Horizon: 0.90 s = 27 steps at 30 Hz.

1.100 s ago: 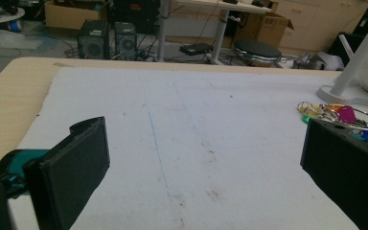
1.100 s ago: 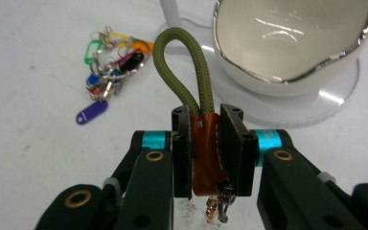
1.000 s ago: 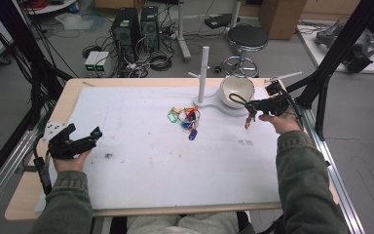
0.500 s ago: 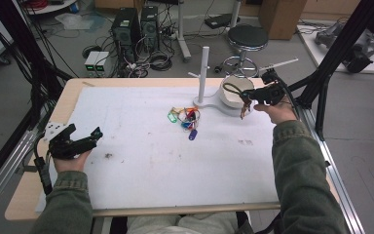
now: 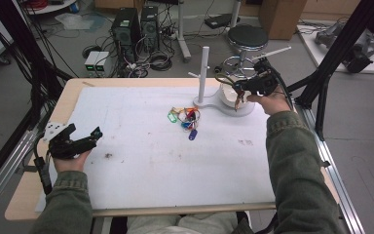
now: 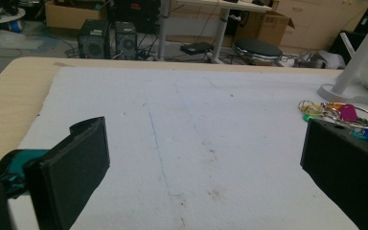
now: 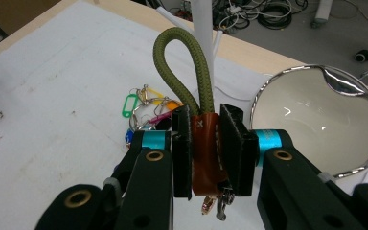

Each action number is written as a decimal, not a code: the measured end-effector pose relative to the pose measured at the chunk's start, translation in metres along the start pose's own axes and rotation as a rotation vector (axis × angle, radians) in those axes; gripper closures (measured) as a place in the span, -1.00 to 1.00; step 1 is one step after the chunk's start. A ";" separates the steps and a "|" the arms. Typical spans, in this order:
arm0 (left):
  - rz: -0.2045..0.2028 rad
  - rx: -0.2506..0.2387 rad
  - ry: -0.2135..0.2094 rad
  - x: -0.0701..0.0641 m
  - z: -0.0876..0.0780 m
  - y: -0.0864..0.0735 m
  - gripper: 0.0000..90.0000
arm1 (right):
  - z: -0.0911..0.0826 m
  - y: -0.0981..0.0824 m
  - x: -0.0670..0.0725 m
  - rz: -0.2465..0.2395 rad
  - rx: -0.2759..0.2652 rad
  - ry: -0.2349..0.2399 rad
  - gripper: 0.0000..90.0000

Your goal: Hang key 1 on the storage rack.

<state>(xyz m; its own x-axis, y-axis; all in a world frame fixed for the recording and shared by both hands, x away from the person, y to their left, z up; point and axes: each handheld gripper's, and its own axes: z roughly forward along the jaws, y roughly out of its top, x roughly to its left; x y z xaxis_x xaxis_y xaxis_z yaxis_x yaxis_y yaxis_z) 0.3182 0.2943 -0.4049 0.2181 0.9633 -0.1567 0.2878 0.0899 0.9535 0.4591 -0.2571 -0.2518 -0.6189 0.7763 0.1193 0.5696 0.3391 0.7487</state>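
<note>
While the high view blurs it, right gripper [image 7: 206, 148] clamps rope-loop keychain [image 7: 203, 139], left gripper [image 6: 201, 177] open.

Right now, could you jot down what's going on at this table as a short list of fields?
right tongs: shut on the keychain, gripping its brown leather tab, olive rope loop standing up
left tongs: open, nothing between them, low over the mat
white peg stand: upright at the far side of the mat
bowl: beside the stand, shiny rim
bunch of coloured key tags: lying on the white mat
</note>
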 end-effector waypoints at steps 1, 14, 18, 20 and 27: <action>0.000 -0.001 0.000 0.000 0.000 0.000 -0.93 | 0.000 0.001 0.000 -0.004 -0.004 0.003 0.68; 0.000 -0.002 -0.001 0.000 0.000 0.000 -0.93 | -0.002 0.030 0.016 -0.045 -0.017 0.000 0.68; -0.001 -0.005 -0.001 0.001 0.000 0.000 -0.93 | 0.000 0.038 0.019 -0.050 -0.022 0.003 0.68; -0.001 -0.005 0.000 0.001 0.000 0.000 -0.93 | 0.005 0.041 0.021 -0.039 -0.020 0.005 0.68; 0.002 -0.005 -0.003 0.001 0.000 0.000 -0.93 | 0.021 0.049 0.027 -0.039 0.009 -0.007 0.67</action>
<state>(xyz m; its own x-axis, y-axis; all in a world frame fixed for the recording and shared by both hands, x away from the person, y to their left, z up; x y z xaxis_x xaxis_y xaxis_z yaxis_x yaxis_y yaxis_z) 0.3186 0.2953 -0.4048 0.2218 0.9625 -0.1560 0.2826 0.0897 0.9550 0.4822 -0.2084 -0.2258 -0.6372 0.7659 0.0856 0.5501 0.3742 0.7466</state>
